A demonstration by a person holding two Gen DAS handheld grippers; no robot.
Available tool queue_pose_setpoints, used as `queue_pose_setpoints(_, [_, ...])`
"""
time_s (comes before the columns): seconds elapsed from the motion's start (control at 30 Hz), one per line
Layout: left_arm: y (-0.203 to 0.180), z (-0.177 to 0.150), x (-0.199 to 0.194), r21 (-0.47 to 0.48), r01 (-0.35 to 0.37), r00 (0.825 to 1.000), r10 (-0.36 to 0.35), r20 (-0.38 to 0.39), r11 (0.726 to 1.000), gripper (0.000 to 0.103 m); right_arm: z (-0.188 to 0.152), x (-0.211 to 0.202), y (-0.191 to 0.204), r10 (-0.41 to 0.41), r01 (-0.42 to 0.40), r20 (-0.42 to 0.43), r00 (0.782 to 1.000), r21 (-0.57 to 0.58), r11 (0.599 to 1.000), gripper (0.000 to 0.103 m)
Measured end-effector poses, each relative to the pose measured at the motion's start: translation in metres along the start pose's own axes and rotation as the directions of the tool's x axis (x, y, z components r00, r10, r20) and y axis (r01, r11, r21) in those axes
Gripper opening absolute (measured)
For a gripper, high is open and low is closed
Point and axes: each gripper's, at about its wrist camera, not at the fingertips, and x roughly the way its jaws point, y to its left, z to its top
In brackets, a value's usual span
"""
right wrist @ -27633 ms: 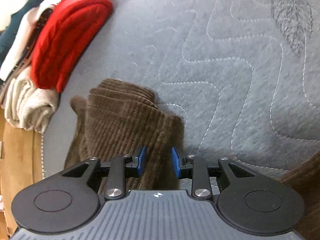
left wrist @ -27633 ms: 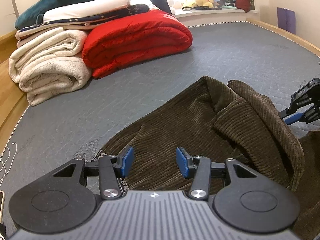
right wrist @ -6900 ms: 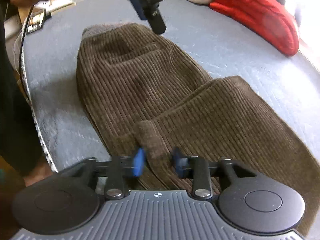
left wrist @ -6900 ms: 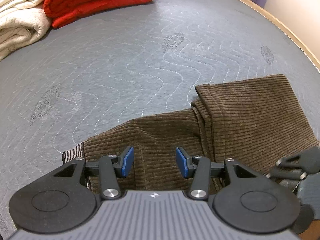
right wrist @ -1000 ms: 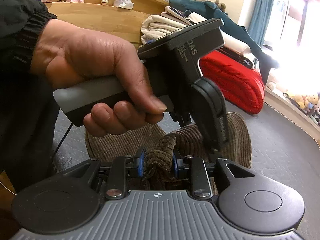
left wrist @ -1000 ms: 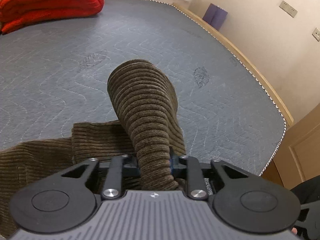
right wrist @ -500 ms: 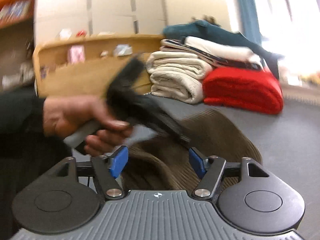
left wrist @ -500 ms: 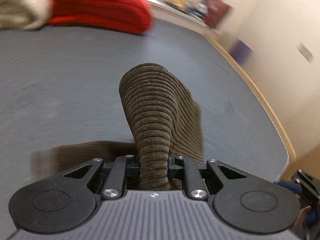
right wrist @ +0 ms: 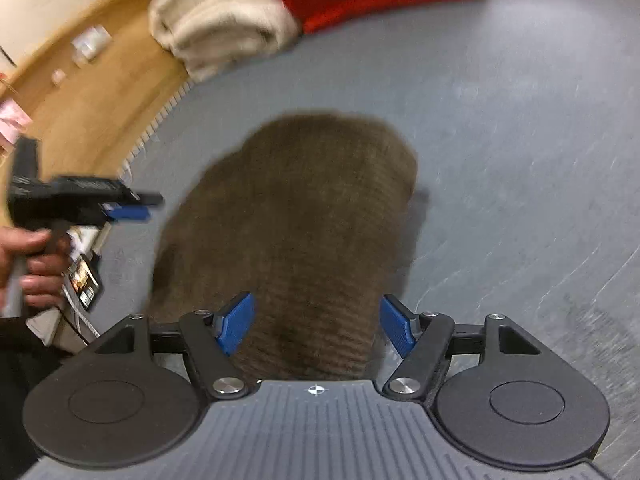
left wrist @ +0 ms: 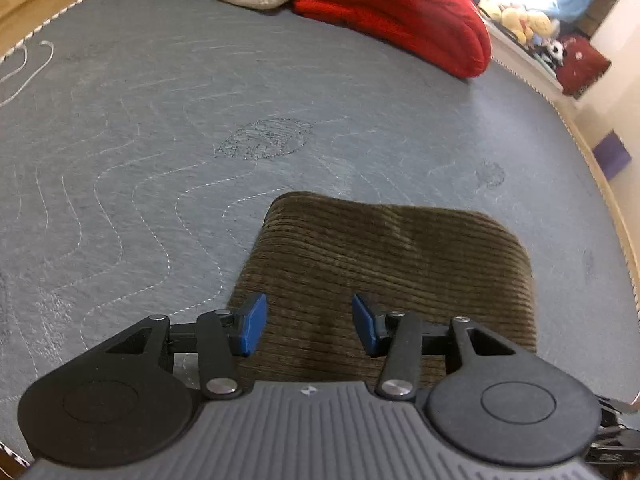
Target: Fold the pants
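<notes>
Left wrist view: my left gripper (left wrist: 306,330) hovers over the folded pants (left wrist: 384,268), jaws opening, pads clear of the cloth. The pants lie on the grey mat (left wrist: 160,152), toward its near edge; a red blanket (left wrist: 392,12) sits at the far edge.

Right wrist view (blurred): my right gripper (right wrist: 316,330) is opening too, gripping nothing, pants (right wrist: 296,216) below.

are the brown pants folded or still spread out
Folded: the brown pants lie as a compact rectangle with a rounded fold edge on the gray quilt, no legs trailing.
</notes>
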Motion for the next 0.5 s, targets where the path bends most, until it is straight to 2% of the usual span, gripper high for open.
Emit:
queue_pose_setpoints(0.1, [0.002, 0.001, 0.006, -0.008, -0.024, 1.000, 0.024, -0.015, 1.000, 0.064, -0.007, 0.024, 0.003, -0.038, 0.039, -0.059, 0.998, 0.026, 0.999, 0.075])
queue_pose_setpoints(0.23, [0.020, 0.001, 0.013, -0.053, -0.017, 1.000, 0.016, -0.024, 0.998, 0.072, -0.002, 0.036, -0.003, -0.020, 0.030, -0.087, 0.996, 0.111, 0.993, 0.079])
queue_pose_setpoints(0.4, [0.036, 0.011, 0.027, -0.120, -0.001, 0.999, -0.004, -0.042, 0.993, 0.073, 0.001, 0.041, -0.004, 0.008, 0.005, -0.095, 0.995, 0.129, 0.992, 0.083])
queue_pose_setpoints(0.5, [0.044, 0.015, 0.040, -0.167, 0.034, 0.997, -0.045, -0.060, 0.985, 0.074, 0.003, 0.045, -0.002, 0.036, -0.025, -0.104, 0.994, 0.113, 0.993, 0.087])
